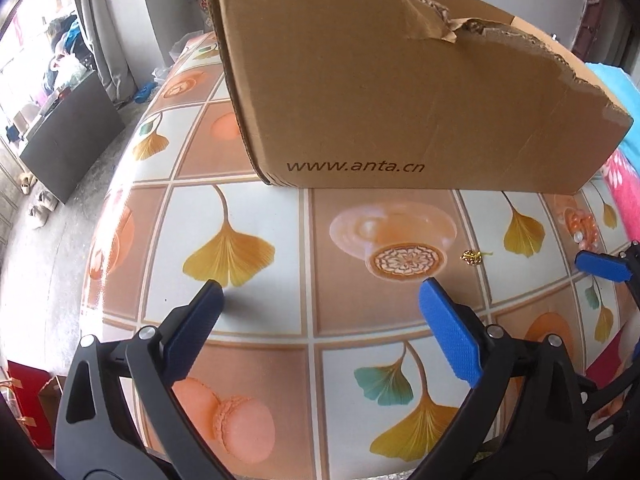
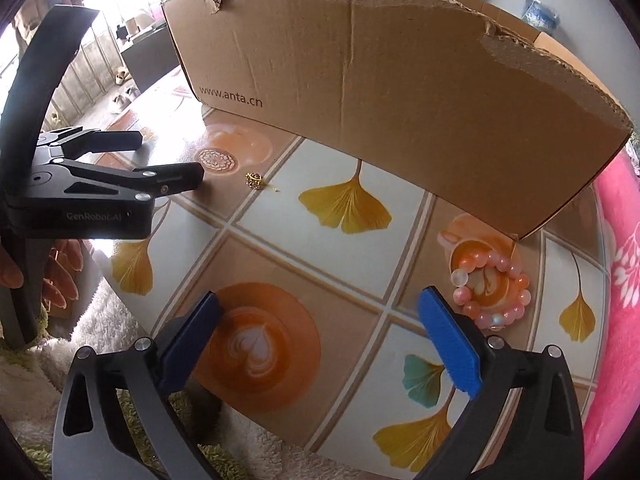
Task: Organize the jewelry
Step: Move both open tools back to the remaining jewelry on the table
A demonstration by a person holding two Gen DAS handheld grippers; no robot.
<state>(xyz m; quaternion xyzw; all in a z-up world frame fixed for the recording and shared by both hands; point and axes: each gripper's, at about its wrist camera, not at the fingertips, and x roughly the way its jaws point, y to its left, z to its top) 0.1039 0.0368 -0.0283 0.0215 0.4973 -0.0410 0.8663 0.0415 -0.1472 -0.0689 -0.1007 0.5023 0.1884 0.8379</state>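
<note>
Hovering over patterned counter (image 2: pixel 320 216) | both claws, left (image 1: pixel 320 304) and right (image 2: pixel 320 312), released, empty | right should straddle pink beaded bracelet (image 2: pixel 492 292), clench gently, lift into torn cardboard box (image 2: pixel 400 92)

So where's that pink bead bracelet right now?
The bead bracelet lies on the tablecloth beside the right gripper's blue fingertip, near the cardboard box's right corner.

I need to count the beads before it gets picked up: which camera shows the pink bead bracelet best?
The right wrist view. There the bead bracelet lies whole and close on the tablecloth, beside the right gripper's blue finger, its beads separable. In the left wrist view the bracelet is a small, bunched cluster near the right edge, too distorted to count.
</note>
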